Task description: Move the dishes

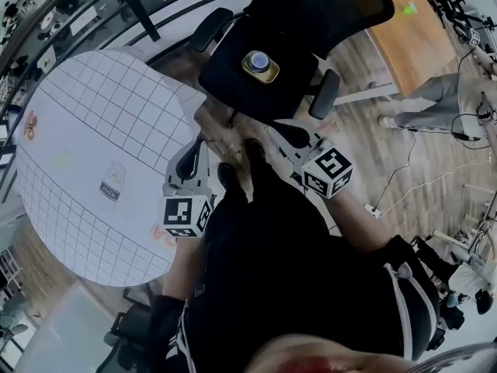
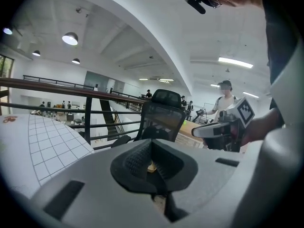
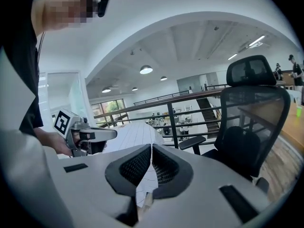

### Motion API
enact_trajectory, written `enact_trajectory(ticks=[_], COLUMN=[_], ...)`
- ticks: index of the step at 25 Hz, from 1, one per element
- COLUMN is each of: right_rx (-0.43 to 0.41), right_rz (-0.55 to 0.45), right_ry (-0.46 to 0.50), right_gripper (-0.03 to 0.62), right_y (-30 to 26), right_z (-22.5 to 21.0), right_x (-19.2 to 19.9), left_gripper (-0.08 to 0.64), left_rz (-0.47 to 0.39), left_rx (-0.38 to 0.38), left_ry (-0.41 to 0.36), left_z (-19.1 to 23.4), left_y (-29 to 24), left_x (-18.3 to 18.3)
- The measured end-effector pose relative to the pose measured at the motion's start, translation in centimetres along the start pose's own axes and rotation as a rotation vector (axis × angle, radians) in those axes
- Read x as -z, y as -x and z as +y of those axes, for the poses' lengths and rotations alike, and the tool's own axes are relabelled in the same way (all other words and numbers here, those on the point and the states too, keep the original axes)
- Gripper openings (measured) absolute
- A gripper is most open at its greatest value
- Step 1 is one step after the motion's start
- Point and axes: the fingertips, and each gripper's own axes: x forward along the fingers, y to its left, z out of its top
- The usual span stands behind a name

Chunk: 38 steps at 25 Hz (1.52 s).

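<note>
Round gridded desk point(image 1: 93, 115), left of frame: one clear cup point(image 1: 112, 182) standing on it. Left claw point(image 2: 152, 145): jaws pressed together, nothing held. One chair point(image 1: 233, 80), top centre: one gold-rimmed dish point(image 1: 258, 63) on seat. Right claw point(image 3: 152, 148): jaws together, empty. Step likely approach, nothing picked up yet. Next needs jaws parted and lined on dish rim.

Table point(image 1: 85, 115), left: was white with a thin dark grid. Chair point(image 1: 233, 80), far: black, mesh back. Dish point(image 1: 258, 62) showed a gold rim and blue-grey centre. Floor point(image 1: 373, 154), right: brown wood planks. Left gripper point(image 2: 152, 164) and right gripper point(image 3: 152, 167) were grey; pads point(image 2: 135, 159) black, ribbed; cubes point(image 1: 186, 214) carried black-and-white squares.
</note>
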Motion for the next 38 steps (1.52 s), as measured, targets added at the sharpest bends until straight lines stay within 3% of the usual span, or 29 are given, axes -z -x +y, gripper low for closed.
enact_trajectory(ticks=[8, 13, 19, 23, 28, 31, 38], right_rx=[-0.036, -0.061, -0.073, -0.081, -0.074, -0.085, -0.132], right_rz=[0.12, 0.203, 0.299, 0.37, 0.465, 0.548, 0.686], right_ry=[-0.005, 0.01, 0.077, 0.141, 0.244, 0.328, 0.567], right_gripper=[0.02, 0.02, 0.02, 0.021, 0.028, 0.099, 0.104], right_y=[-5.9, -9.7, -14.3, -17.3, -20.4, -21.8, -24.6], right_z=[-9.7, -15.0, -21.8, -26.0, -30.3, -32.0, -33.9], right_x=[4.7, 9.3, 14.3, 17.5, 21.1, 23.7, 27.2], left_gripper=[0.005, 0.005, 0.005, 0.005, 0.005, 0.005, 0.005], left_rz=[0.043, 0.075, 0.131, 0.154, 0.169, 0.184, 0.226], left_rx=[0.002, -0.019, -0.031, -0.032, -0.044, -0.042, -0.049], left_ry=[-0.01, 0.056, 0.058, 0.109, 0.101, 0.097, 0.108], left_z=[0.8, 2.1, 4.2, 5.2, 5.4, 5.0, 4.6], left_y=[-9.7, -14.9, -19.6, -22.1, -24.6, -25.4, -25.4], left_x=[2.1, 5.1, 10.1, 13.0, 15.4, 16.6, 18.5])
